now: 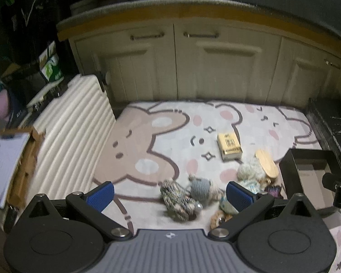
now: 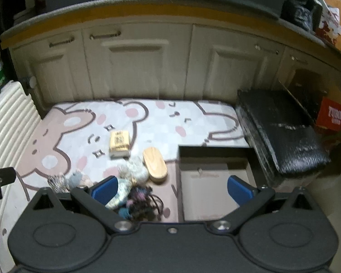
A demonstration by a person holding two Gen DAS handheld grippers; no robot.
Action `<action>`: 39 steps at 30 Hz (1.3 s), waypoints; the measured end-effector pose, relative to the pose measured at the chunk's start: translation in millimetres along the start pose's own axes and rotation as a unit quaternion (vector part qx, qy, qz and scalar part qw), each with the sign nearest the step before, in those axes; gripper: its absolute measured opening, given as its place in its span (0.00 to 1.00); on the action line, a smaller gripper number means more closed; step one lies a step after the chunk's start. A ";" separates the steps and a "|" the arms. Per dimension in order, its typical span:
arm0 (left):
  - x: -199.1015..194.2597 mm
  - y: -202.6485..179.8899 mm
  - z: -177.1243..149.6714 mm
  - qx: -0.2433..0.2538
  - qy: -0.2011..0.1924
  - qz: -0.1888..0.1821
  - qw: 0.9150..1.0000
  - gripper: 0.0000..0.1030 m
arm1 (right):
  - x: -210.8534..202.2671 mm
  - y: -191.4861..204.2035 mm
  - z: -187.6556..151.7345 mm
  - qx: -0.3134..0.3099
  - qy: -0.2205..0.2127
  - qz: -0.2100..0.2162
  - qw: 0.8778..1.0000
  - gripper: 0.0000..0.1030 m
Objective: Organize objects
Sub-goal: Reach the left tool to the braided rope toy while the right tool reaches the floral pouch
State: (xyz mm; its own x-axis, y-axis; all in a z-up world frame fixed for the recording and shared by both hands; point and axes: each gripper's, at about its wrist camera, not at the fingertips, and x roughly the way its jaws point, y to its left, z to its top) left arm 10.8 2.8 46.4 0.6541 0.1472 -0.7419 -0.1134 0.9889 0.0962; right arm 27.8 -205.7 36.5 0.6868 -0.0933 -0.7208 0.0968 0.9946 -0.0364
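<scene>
A pile of small knitted toys (image 1: 184,195) lies on a bear-pattern rug (image 1: 170,136); it also shows in the right wrist view (image 2: 134,182). A yellow box (image 1: 229,146) (image 2: 119,142) and an oval wooden lid (image 1: 267,162) (image 2: 154,163) lie beside the pile. A dark open box (image 1: 311,173) (image 2: 211,182) stands on the rug's right. My left gripper (image 1: 170,194) is open and empty above the toys. My right gripper (image 2: 172,192) is open and empty, between the pile and the open box.
Cream cabinet doors (image 1: 193,68) close off the back. A ribbed white suitcase (image 1: 75,132) lies to the left with a cardboard box (image 1: 22,163) beside it. A black wrapped case (image 2: 282,132) lies on the right, a red box (image 2: 334,113) behind it.
</scene>
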 end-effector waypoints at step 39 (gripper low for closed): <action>163.9 25.1 -4.2 -0.033 0.111 0.031 0.993 1.00 | 141.3 47.0 1.9 -0.002 0.031 0.089 0.996 1.00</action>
State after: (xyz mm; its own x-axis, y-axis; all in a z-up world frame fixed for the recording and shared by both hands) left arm 112.0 51.7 -75.6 0.4648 0.1925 -0.8642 -0.2018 0.9734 0.1083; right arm 130.7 -172.2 -65.8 0.6475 0.0867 -0.7571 -0.0256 0.9954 0.0921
